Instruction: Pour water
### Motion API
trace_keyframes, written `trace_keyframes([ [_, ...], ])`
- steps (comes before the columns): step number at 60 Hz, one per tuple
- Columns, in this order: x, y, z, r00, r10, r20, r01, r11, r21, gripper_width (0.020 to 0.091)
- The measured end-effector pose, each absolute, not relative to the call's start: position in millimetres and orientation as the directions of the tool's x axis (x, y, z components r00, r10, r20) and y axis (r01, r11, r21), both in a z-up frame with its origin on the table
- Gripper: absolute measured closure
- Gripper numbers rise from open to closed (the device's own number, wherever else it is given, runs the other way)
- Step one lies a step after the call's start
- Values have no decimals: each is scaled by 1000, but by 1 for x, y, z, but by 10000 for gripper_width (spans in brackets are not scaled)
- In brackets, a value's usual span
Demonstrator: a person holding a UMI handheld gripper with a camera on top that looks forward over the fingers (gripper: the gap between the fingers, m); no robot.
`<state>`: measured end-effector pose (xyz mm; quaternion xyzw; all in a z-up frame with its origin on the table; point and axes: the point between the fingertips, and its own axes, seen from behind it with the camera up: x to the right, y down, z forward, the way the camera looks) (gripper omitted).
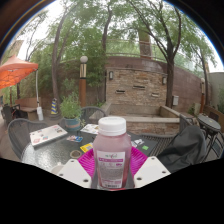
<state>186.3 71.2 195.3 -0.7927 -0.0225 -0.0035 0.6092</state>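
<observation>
Right now, in the gripper view, your gripper (112, 172) has its fingers (78, 172) closed on a translucent plastic bottle (111, 152) with a white screw cap (111, 125), both pink pads pressed against its sides, low on the body. Pink liquid seems to fill most of it, so expect some weight and a wall that may flex if you squeeze hard; the smooth plastic could slip. Hold at mid-body, below the cap. The cap looks still on. Beyond the bottle, on the dark table (60, 150), stands a potted plant (70, 110); no receiving cup is visible.
</observation>
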Motion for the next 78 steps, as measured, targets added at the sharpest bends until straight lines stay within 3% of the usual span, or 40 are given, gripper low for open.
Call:
trace_keyframes([
  [6, 208, 76, 137, 994, 109, 4, 33, -266, -963, 675],
  [17, 215, 78, 63, 978, 203, -45, 11, -266, -964, 668],
  [19, 215, 77, 75, 976, 214, -44, -2, -193, -981, 664],
  [31, 210, 74, 73, 966, 256, -28, 14, -160, -987, 665],
  [33, 210, 74, 72, 966, 258, -25, 17, -161, -987, 639],
  [39, 212, 71, 67, 968, 247, -45, 9, -212, -977, 501],
  [44, 215, 61, 55, 973, 226, -48, 20, -288, -958, 252],
  [45, 218, 59, 57, 975, 218, -41, 23, -284, -959, 243],
  [49, 227, 47, 54, 986, 166, -13, 39, -307, -951, 276],
  [61, 216, -16, 59, 997, 52, -61, -35, -408, -912, 270],
  [78, 146, -156, 116, 991, -133, -8, -69, -460, -885, 268],
])
